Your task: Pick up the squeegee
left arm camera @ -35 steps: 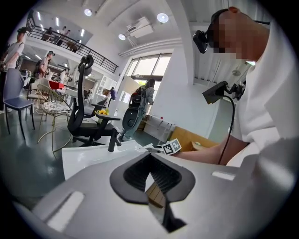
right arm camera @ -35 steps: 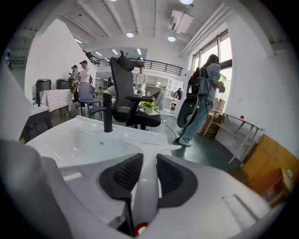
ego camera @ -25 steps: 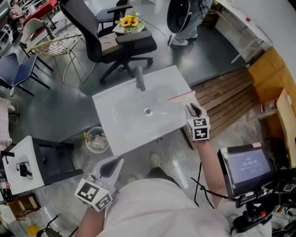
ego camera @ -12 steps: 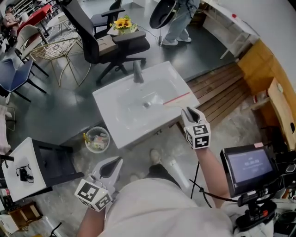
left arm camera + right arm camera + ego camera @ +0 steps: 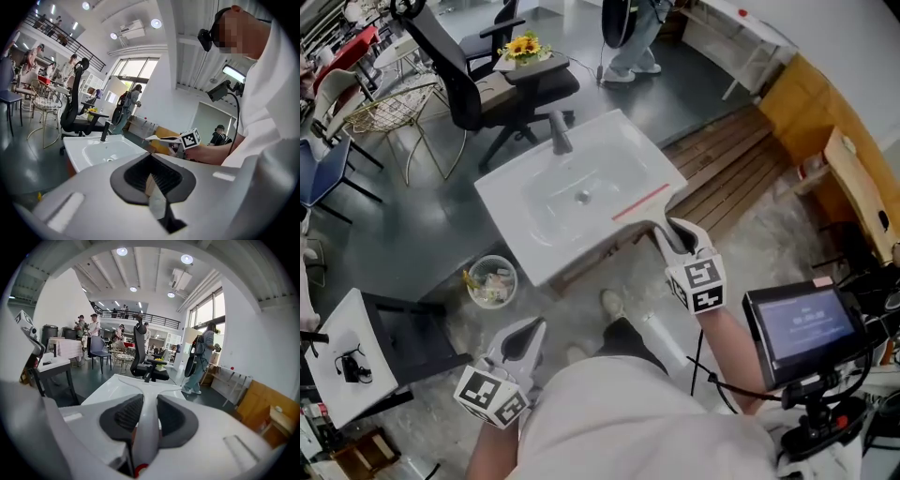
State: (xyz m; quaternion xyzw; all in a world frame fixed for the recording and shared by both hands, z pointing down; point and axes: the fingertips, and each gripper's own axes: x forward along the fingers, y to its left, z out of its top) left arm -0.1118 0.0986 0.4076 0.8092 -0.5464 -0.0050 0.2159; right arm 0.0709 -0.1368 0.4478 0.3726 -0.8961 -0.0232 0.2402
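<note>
Right gripper (image 5: 675, 239), pinching the white handle of the white T-shaped squeegee with the red blade edge (image 5: 639, 202); jaws held apart only by that handle, seen end-on between the ribbed dark pads in the right gripper view (image 5: 146, 425). Left gripper (image 5: 525, 336), low beside the person's hip, tips pressed together with nothing between them (image 5: 150, 158).

Red blade lying across the near right corner of the white rectangular washbasin (image 5: 525, 253) in the head view, just inside that edge. From the left gripper view, squeegee (image 5: 159, 138) in the air, to the right of the basin rim and above it.

Grey tap (image 5: 560, 131) upright at the basin's far edge. Black office chair (image 5: 478, 89) close behind it. Slatted wooden platform (image 5: 722, 178) running up to the basin's right side. Round clear bin of rubbish (image 5: 490, 281) on the floor just off the basin's near left edge. White-topped side table (image 5: 342, 352) well apart on the left; small screen on a stand (image 5: 802, 323) near the right forearm.

Open grey floor (image 5: 412, 225) to the basin's left and between its near edge and the person.
</note>
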